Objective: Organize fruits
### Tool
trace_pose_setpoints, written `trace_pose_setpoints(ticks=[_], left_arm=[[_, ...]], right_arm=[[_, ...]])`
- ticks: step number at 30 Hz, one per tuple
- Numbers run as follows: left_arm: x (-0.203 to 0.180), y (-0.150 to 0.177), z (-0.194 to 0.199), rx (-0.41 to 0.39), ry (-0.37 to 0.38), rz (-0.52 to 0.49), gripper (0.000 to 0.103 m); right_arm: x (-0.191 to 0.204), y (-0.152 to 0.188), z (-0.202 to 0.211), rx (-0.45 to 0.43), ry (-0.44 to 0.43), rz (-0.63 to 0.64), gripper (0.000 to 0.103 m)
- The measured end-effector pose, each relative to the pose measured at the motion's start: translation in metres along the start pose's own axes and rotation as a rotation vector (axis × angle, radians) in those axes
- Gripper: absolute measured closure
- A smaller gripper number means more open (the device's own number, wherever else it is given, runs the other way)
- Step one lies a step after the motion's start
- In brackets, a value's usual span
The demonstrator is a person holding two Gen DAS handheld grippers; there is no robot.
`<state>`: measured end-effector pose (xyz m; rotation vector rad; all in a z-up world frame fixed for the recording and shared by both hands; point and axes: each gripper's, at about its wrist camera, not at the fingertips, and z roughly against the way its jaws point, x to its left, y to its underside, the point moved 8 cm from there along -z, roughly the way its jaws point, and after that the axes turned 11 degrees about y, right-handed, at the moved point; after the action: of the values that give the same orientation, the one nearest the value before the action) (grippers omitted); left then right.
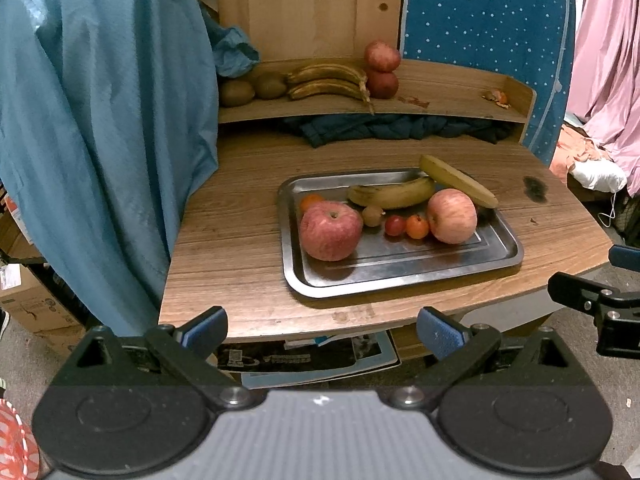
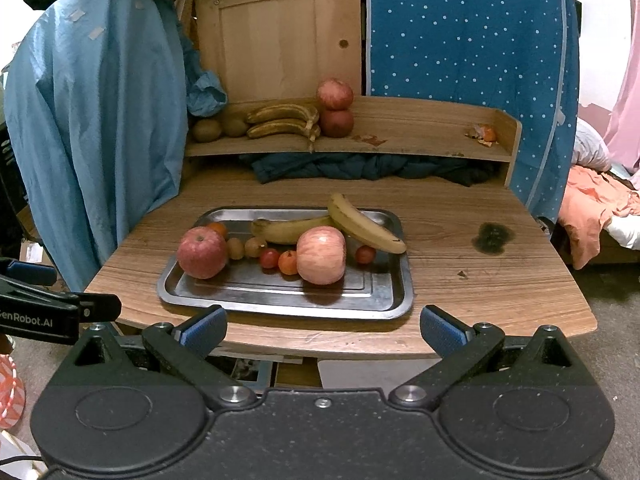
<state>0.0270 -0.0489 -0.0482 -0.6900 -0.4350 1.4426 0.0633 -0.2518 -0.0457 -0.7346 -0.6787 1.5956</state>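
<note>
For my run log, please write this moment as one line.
left gripper: open, empty | right gripper: open, empty | tray: apples, bananas, small fruits

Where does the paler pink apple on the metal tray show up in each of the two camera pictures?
Left wrist view: the paler apple sits right of centre, at the tray's right end.
Right wrist view: the same apple sits at the picture's centre, mid-tray.
Shared landmark: the yellow banana leaning over the tray's far right rim, just behind it.
</note>
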Motion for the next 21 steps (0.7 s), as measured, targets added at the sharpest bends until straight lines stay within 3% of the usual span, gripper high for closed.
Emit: trace_pose_setpoints(ticks=[21], left_arm=[[0.0018, -0.0012, 0.0089, -0.026, -0.014, -0.003, 0.0]], right_arm=[[0.0034, 0.0001, 0.0044, -0.005, 0.002, 0.004, 0.001]])
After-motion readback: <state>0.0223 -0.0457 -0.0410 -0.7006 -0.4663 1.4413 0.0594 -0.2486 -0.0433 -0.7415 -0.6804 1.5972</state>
